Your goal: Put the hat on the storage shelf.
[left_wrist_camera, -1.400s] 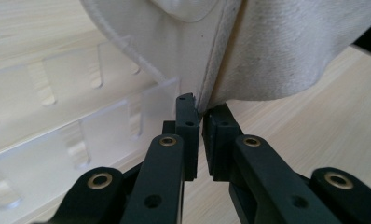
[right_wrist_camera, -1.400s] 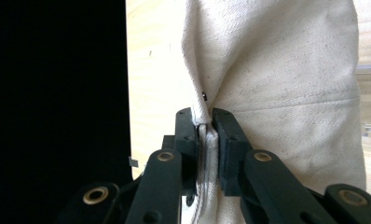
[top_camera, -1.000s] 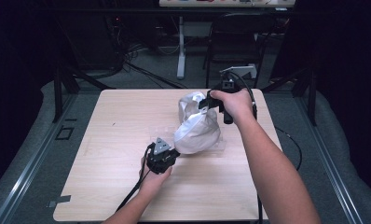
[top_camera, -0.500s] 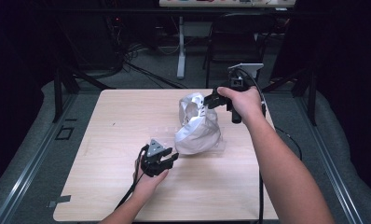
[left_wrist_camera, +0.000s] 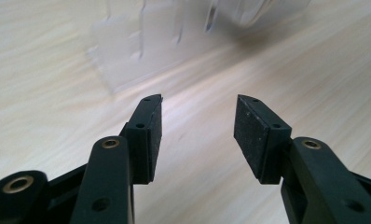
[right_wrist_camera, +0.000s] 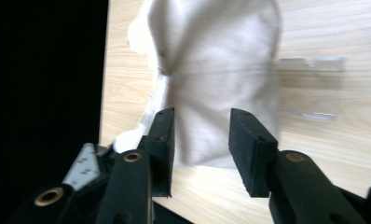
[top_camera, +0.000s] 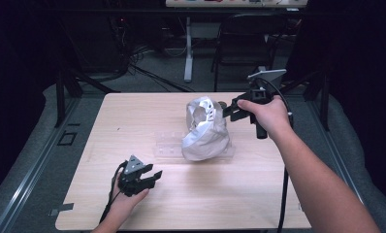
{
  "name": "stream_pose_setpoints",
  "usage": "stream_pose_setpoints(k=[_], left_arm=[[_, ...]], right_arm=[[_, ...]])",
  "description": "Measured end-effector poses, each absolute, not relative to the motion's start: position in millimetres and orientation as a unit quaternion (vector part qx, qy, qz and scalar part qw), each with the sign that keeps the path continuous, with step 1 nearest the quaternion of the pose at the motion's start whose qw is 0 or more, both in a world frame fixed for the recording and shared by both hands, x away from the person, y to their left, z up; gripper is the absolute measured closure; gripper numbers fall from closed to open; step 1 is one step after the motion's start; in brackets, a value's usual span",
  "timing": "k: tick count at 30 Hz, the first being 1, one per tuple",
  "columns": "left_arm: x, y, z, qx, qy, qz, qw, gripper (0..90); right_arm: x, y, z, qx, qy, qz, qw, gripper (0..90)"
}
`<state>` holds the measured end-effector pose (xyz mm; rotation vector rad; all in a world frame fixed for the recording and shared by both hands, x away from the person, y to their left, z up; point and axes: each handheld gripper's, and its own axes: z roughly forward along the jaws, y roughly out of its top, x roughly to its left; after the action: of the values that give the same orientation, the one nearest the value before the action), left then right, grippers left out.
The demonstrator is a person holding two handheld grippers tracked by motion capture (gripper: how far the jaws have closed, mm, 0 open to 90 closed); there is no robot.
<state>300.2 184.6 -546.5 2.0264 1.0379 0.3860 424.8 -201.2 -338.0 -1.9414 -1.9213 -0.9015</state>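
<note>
A crumpled white bag (top_camera: 205,133) sits near the middle of the wooden table (top_camera: 133,116), on a clear plastic sheet (top_camera: 169,145). My left gripper (top_camera: 152,177) lies low near the front edge, left of the bag and apart from it. Its jaws have just been opening and stand open with nothing between them (left_wrist_camera: 197,100); the clear sheet (left_wrist_camera: 127,51) lies ahead. My right gripper (top_camera: 230,110) hovers at the bag's upper right. Its jaws have also just been opening and stand open (right_wrist_camera: 200,112), with the bag (right_wrist_camera: 216,60) just beyond the pads, not pinched.
A dark chair (top_camera: 244,43) and a white table leg (top_camera: 187,53) stand behind the table, with cables on the floor. The table's right edge (top_camera: 297,194) runs under my right forearm. In the right gripper view the table's edge (right_wrist_camera: 105,70) borders darkness.
Both grippers have opened and come away from the bag: the left one slid toward the front left, the right one drew back to the right.
</note>
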Motion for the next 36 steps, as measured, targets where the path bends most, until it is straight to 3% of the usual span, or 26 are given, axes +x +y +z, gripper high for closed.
stream_pose_setpoints(k=[11,15,26,36], left_arm=[[307.9,223.2,-561.4,0.781,0.445,0.143,0.414,48.9],[312.2,225.6,-565.4,0.779,0.45,0.148,0.411,48.8],[314.2,223.9,-568.3,0.778,0.452,0.15,0.41,48.6],[314.9,223.7,-569.1,0.778,0.455,0.15,0.405,48.5]], right_arm=[[393.4,-222.4,-362.9,-0.651,-0.685,-0.312,0.097,53.6],[382.9,-229.0,-380.0,-0.647,-0.686,-0.319,0.096,53.3],[350.6,-240.2,-440.7,-0.635,-0.71,-0.303,0.041,52.0],[323.4,-247.8,-500.8,-0.638,-0.686,-0.344,0.063,51.7]])
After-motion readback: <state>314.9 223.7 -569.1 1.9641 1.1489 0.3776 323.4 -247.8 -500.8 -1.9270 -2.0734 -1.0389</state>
